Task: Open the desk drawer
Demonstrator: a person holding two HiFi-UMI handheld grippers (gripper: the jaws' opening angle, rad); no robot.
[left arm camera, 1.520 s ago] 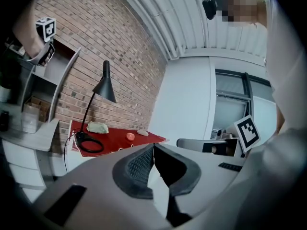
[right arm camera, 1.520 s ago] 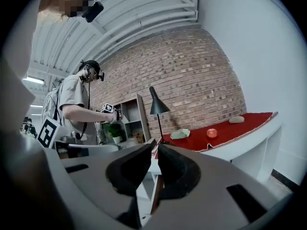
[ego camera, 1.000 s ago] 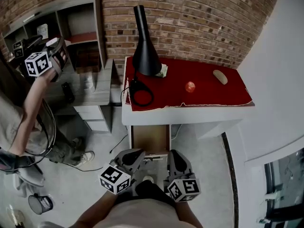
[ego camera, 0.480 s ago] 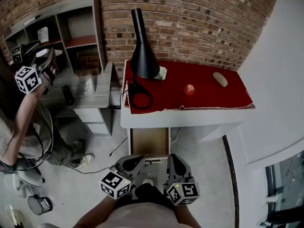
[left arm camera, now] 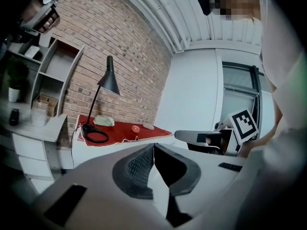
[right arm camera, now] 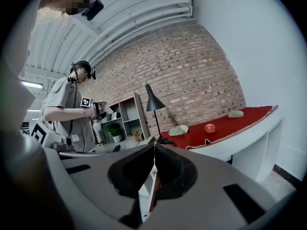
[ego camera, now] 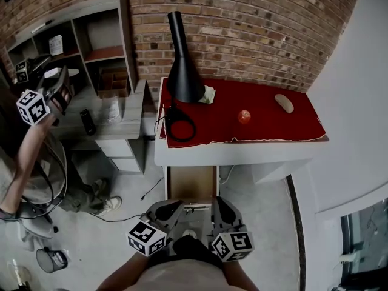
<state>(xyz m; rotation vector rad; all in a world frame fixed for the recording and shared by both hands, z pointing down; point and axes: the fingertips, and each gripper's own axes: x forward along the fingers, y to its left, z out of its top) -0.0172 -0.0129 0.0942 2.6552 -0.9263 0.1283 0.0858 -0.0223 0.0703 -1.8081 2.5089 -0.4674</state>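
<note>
Lowest in the head view, the left hand-held gripper (ego camera: 171, 208) and the right hand-held gripper (ego camera: 220, 206) point away side by side. Each one's own view shows its dark jaws tip to tip with nothing between them.

The brown wooden desk drawer (ego camera: 192, 183) lies just ahead of both, between their tips, pulled out from under the front of the white desk (ego camera: 242, 151). Only its bare wooden floor shows. Its near end is crowded by the gripper tips and hard to make out.

On the desk's red cloth (ego camera: 267, 123) stand a black cone-shaded lamp (ego camera: 182, 65) with a looped black cord (ego camera: 177, 126), a crumpled pale-green thing (ego camera: 208, 94), a small red round thing (ego camera: 244, 116) and a beige oblong thing (ego camera: 284, 103).

To the left, a grey shelf unit (ego camera: 124, 41) holds a small brown box (ego camera: 112, 80), whose contents are unclear. A second person (ego camera: 30, 156) there is cut off by the edge.
</note>
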